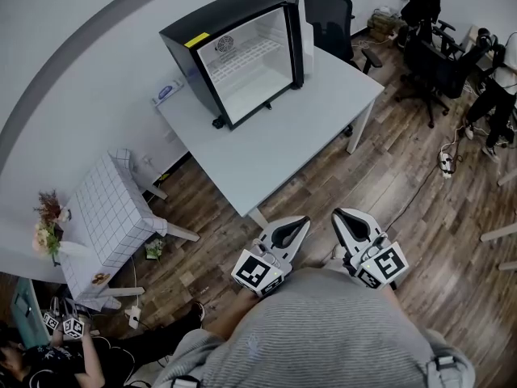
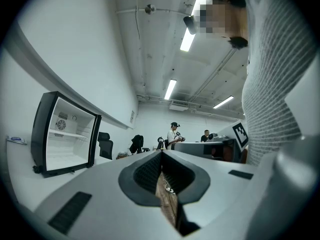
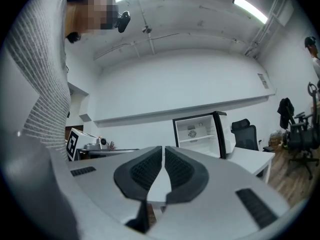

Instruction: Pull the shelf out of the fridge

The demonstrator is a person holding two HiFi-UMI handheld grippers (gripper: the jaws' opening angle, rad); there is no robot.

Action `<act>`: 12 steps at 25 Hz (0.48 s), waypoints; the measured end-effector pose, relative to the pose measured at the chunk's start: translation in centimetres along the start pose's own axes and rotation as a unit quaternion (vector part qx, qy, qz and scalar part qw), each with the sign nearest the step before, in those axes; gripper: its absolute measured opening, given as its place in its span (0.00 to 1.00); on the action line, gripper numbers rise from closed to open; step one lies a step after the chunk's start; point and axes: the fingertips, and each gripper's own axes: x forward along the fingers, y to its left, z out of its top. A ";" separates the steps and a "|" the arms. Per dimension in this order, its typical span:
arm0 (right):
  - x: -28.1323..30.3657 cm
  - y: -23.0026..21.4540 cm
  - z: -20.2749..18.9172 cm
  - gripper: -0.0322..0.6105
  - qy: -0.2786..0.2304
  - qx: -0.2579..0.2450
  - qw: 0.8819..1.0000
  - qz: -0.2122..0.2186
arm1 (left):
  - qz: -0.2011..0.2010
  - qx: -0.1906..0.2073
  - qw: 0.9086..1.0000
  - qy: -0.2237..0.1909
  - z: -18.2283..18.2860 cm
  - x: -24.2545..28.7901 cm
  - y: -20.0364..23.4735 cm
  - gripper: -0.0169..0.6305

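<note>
A black mini fridge [image 1: 234, 55] stands on the far part of a white table [image 1: 275, 152], its door [image 1: 296, 31] swung open to the right. Inside, a white shelf [image 1: 242, 53] sits across the upper half. The left gripper view has the fridge [image 2: 62, 134] and shelf [image 2: 67, 134] far off at left; the right gripper view has the fridge [image 3: 200, 134] and shelf [image 3: 200, 139] ahead. My left gripper [image 1: 302, 221] [image 2: 161, 153] and right gripper [image 1: 338, 213] [image 3: 163, 148] are held side by side close to my body, short of the table's near corner. Both are shut and hold nothing.
Black office chairs [image 1: 331, 18] stand behind the table, and more chairs and desks [image 1: 440, 55] fill the right. A small grid-patterned table [image 1: 105, 217] is at left, with a person sitting on the floor [image 1: 48, 354]. A power strip and cable [image 1: 446, 164] lie on the wooden floor.
</note>
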 end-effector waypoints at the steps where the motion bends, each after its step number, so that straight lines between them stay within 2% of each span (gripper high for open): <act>1: 0.1 0.0 0.0 0.07 0.002 -0.002 1.000 0.000 | 0.000 0.000 1.000 0.000 0.0 0.0 0.1 0.04; 12: 0.5 -0.1 -0.3 0.07 0.009 -0.006 1.000 -0.006 | -0.003 0.002 1.000 0.001 0.0 -0.1 0.4 0.04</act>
